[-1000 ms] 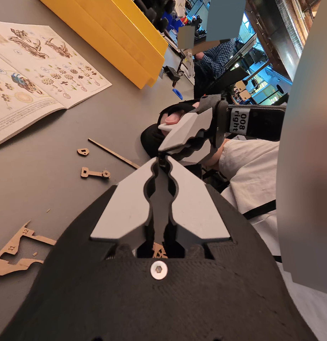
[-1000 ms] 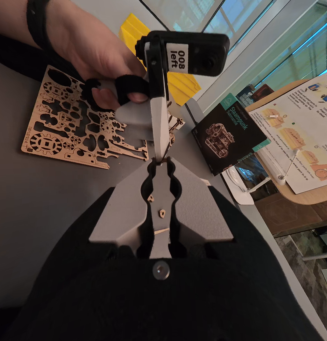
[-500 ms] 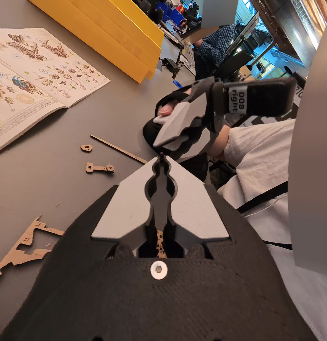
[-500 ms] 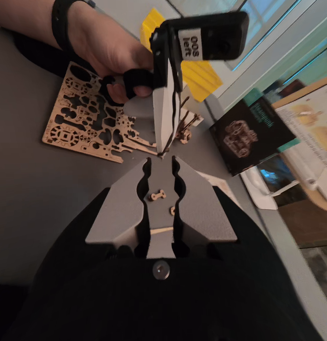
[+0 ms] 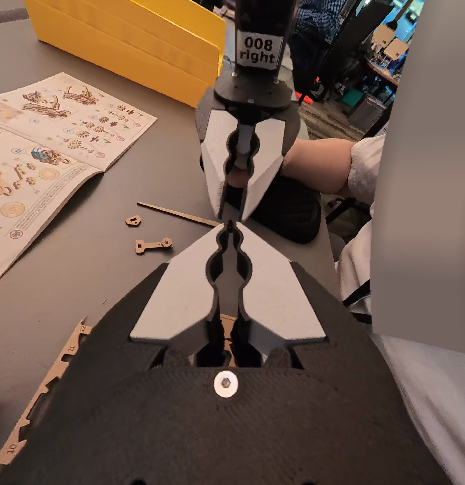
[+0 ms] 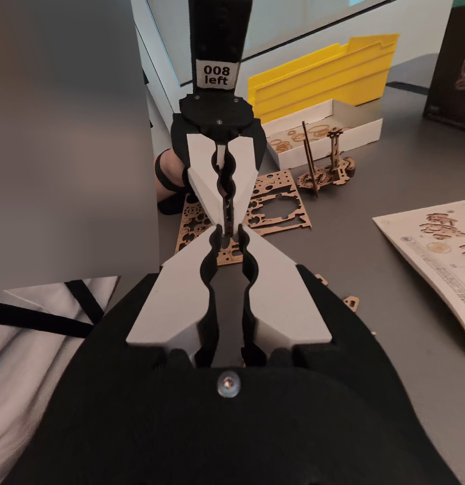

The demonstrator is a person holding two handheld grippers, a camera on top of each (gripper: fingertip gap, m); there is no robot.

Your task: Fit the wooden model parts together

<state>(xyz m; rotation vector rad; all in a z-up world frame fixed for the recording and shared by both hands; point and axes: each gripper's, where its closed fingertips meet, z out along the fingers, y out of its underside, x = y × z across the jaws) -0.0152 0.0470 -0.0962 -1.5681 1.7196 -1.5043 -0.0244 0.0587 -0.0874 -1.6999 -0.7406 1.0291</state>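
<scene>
Clearly unfinished: left gripper [image 5: 230, 227] pinches a small dark part [image 6: 228, 217] (identity unclear); right gripper [image 6: 227, 231], slightly parted, meets it.

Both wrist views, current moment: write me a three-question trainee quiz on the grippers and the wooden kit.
1. True or false: the left gripper is shut on a thin wooden part.
2. Relative to the white box, the half-built model stands: A) inside it; B) outside, beside it; C) on top of it.
3. Short answer: the grippers meet tip to tip. Which one has its jaws parted?

Key: 1 true. 2 B. 3 the right gripper, whose jaws sit either side of the part's end.
</scene>
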